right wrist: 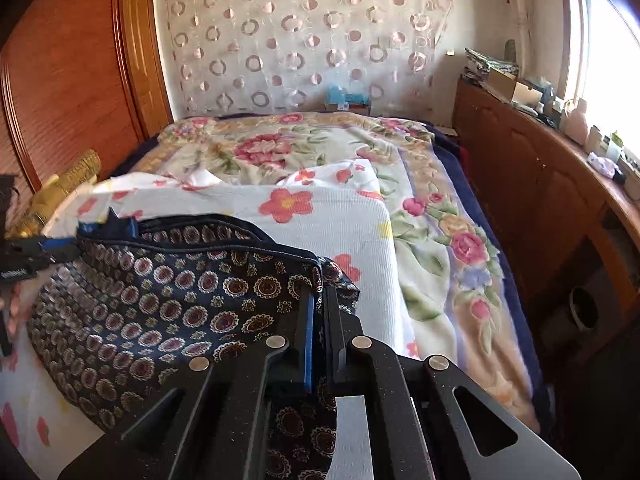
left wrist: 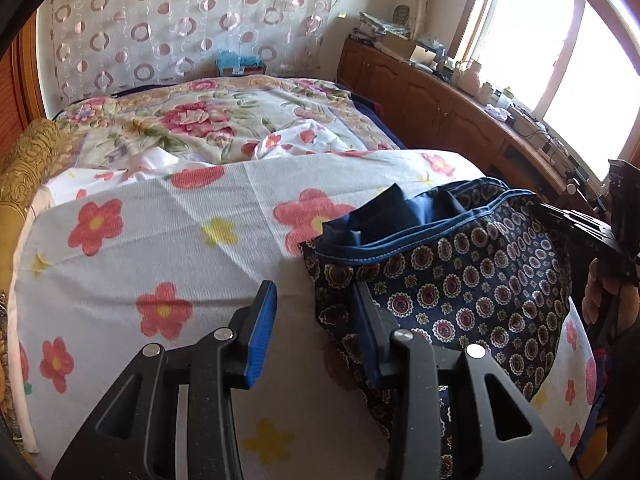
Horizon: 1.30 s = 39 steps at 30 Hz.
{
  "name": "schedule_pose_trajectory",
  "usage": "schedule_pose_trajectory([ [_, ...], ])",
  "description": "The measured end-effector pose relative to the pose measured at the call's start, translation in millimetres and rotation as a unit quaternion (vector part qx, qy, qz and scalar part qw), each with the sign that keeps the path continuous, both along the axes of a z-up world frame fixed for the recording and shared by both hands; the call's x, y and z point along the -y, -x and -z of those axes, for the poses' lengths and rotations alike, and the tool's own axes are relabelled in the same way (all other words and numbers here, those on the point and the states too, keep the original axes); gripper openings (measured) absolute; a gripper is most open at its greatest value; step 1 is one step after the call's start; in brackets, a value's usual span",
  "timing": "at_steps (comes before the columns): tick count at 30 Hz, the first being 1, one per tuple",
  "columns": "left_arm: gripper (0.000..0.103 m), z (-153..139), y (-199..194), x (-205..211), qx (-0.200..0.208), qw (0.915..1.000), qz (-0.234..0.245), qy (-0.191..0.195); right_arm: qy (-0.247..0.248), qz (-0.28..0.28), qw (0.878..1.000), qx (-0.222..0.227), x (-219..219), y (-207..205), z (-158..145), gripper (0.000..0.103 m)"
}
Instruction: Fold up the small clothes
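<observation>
A small dark navy garment (left wrist: 460, 272) with a round flower print and a blue-stitched waistband lies on the bed's white flowered sheet (left wrist: 160, 220). My left gripper (left wrist: 314, 292) stands open at its left edge. The cloth rests against the right finger, and the blue left pad (left wrist: 262, 332) is clear of it over bare sheet. My right gripper (right wrist: 320, 292) is shut on the right corner of the garment (right wrist: 160, 300), with cloth pinched between the pads. In the left wrist view the right gripper (left wrist: 576, 220) shows at the garment's far side, with a hand (left wrist: 600, 292) behind it.
A rumpled floral blanket (right wrist: 280, 148) covers the far half of the bed. A wooden cabinet (right wrist: 520, 184) with clutter on top runs along the right under the window. Wooden panelling (right wrist: 60, 80) and a gold cushion (left wrist: 28, 160) line the left side.
</observation>
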<state>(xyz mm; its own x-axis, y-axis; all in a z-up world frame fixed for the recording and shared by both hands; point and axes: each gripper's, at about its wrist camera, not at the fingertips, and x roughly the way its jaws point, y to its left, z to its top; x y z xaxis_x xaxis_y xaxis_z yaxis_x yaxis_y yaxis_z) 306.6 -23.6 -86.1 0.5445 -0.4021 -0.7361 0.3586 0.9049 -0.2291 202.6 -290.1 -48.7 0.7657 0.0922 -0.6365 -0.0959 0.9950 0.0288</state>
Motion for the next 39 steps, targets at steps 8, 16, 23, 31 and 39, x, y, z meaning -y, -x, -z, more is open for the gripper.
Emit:
schedule_pose_trajectory([
  [8, 0.039, 3.5, -16.1, 8.3, -0.019, 0.9997, 0.012, 0.002, 0.012, -0.005, 0.999, -0.046, 2.0, -19.6, 4.2, 0.045],
  [16, 0.039, 4.4, -21.1, 11.1, -0.025, 0.9993, 0.024, 0.014, -0.056, -0.025, 0.995, -0.073, 21.1, -46.2, 8.4, 0.048],
  [23, 0.039, 4.4, -25.8, 12.7, -0.032, 0.9984, 0.031, 0.034, -0.029, -0.035, 0.997, -0.069, 19.8, -52.2, 11.1, 0.050],
  [31, 0.039, 4.1, -25.2, 15.1, -0.030, 0.9985, 0.034, 0.031, -0.012, -0.024, 0.997, -0.066, 16.6, -60.9, 15.3, 0.069],
  [39, 0.012, 3.3, -24.6, 21.8, -0.031, 0.9966, 0.067, 0.036, 0.003, -0.103, 0.992, -0.079, -4.9, -54.5, 13.1, 0.024],
])
